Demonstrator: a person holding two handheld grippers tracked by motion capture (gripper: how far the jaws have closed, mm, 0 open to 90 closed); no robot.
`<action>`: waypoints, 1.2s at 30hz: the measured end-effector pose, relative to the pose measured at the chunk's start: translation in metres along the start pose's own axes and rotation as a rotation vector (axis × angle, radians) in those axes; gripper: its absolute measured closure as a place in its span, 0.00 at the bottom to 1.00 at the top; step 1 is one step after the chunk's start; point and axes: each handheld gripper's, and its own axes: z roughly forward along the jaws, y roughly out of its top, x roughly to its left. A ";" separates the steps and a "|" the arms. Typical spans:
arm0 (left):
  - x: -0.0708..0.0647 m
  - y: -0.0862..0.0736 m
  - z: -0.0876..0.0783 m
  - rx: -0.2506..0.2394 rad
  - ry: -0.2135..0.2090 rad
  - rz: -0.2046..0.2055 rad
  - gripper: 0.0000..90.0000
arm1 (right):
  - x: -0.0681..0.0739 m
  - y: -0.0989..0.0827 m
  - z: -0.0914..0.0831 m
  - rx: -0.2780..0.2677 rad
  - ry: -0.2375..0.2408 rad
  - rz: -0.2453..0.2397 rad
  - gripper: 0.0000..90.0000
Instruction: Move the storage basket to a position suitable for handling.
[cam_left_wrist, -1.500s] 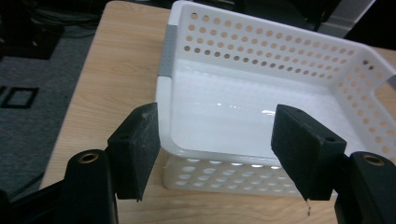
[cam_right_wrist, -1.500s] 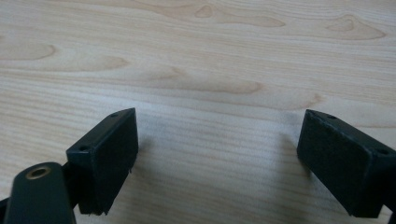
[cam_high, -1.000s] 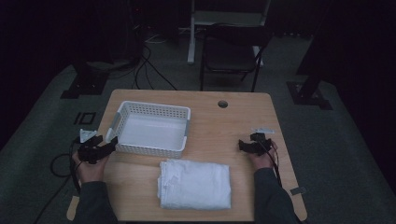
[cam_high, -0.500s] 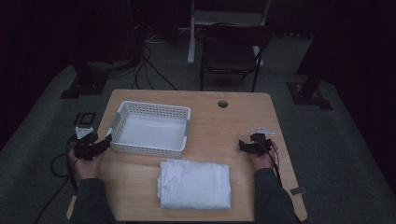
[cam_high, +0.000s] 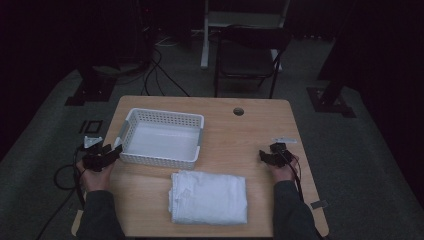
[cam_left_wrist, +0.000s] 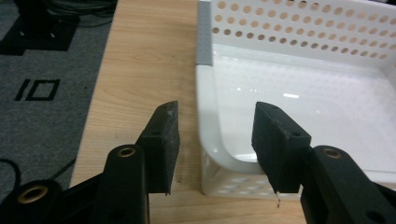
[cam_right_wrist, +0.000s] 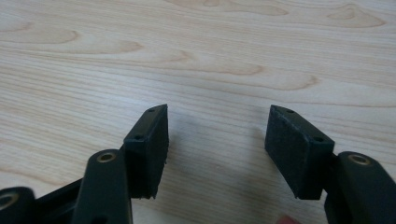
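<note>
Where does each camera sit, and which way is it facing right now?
High view: above the near side, looking down on table, basket, folded cloth; forearms show.
Left gripper view: on left tool, facing the basket's corner; open jaws astride it.
Right gripper view: on right tool, facing bare tabletop; jaws open.
Shared: basket, tabletop.

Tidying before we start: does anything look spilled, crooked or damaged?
Nothing stands out. The white basket sits upright and empty, the folded white cloth lies flat and neat on the table.
</note>
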 end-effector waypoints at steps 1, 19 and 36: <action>-0.001 0.000 0.000 0.002 -0.002 0.006 0.57 | 0.000 0.000 0.000 0.001 0.003 0.000 0.46; -0.017 0.001 0.003 0.016 -0.051 0.039 0.64 | 0.009 0.007 -0.018 -0.060 0.041 -0.034 0.52; -0.046 0.004 0.009 0.027 -0.130 0.083 0.69 | 0.035 0.016 -0.033 -0.092 0.068 -0.127 0.55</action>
